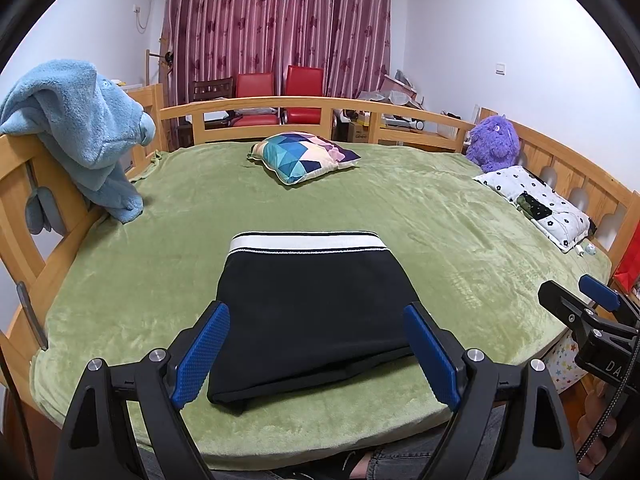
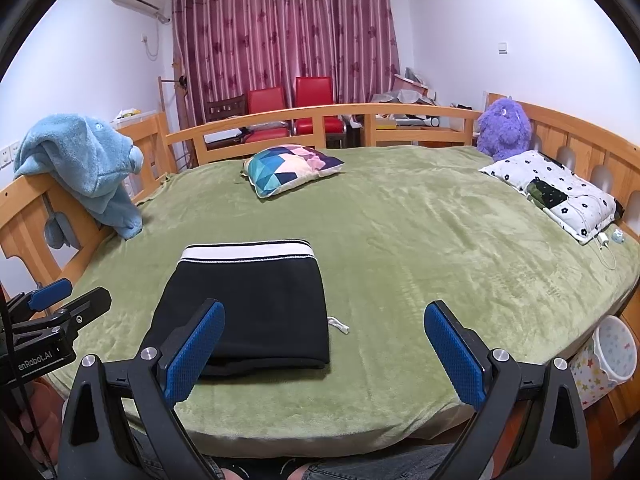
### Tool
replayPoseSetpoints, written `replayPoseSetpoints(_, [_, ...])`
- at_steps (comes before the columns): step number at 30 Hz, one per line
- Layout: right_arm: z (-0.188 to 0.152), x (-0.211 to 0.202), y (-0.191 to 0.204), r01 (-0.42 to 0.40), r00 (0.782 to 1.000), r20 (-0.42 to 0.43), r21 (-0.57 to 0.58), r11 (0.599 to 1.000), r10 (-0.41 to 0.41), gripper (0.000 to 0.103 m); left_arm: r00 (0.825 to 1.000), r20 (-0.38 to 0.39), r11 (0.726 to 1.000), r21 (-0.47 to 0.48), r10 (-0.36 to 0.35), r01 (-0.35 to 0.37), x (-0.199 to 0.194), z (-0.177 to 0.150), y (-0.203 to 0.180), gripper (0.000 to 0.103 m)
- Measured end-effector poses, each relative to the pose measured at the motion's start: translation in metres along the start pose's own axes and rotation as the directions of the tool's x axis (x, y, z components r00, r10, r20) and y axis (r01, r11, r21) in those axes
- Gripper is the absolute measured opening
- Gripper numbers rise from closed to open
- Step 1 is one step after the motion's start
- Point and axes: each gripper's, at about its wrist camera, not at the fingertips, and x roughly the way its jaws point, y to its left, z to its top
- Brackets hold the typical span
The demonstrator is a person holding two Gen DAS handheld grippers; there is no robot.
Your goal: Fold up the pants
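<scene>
Pants (image 1: 308,316): black, white waistband on the far side, lying as a compact folded rectangle on the green blanket (image 1: 440,216); straight ahead of the left claw, ahead and to the left of the right claw.
Progress: the folding looks finished or nearly so; layers are stacked at the near edge, with the lower layer peeking out a little beneath the top one.
Left to do: at most a squaring-up of that near edge, by my reckoning; a white drawstring end (image 2: 338,325) pokes out on the side facing the right claw.
Left claw (image 1: 316,356): fingers spread wide, nothing between them, held above the near edge of the pants without touching.
Right claw (image 2: 324,354): likewise spread and empty, hanging over bare blanket just beside the pants.
Near edge: the mattress drops off directly under both claws; little bed lies behind them.
Open room: broad bare blanket beyond and to the right of the right claw.
Obstacles: patterned cushion (image 1: 304,156) far ahead; floral pillow (image 2: 552,192) and purple plush (image 2: 505,128) far right; blue plush (image 1: 80,128) draped on the wooden rail (image 1: 280,102) far left; all well apart from the pants.
</scene>
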Motion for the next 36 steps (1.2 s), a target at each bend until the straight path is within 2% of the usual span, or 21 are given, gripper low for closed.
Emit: replayPoseSetpoints(36, [0.003, -0.004, 0.011, -0.001, 1.0, 0.005, -0.003, 1.0, 0.001, 0.099, 1.0, 0.007, 1.0, -0.021, 0.004, -0.004, -0.002, 0.001, 0.0, 0.088])
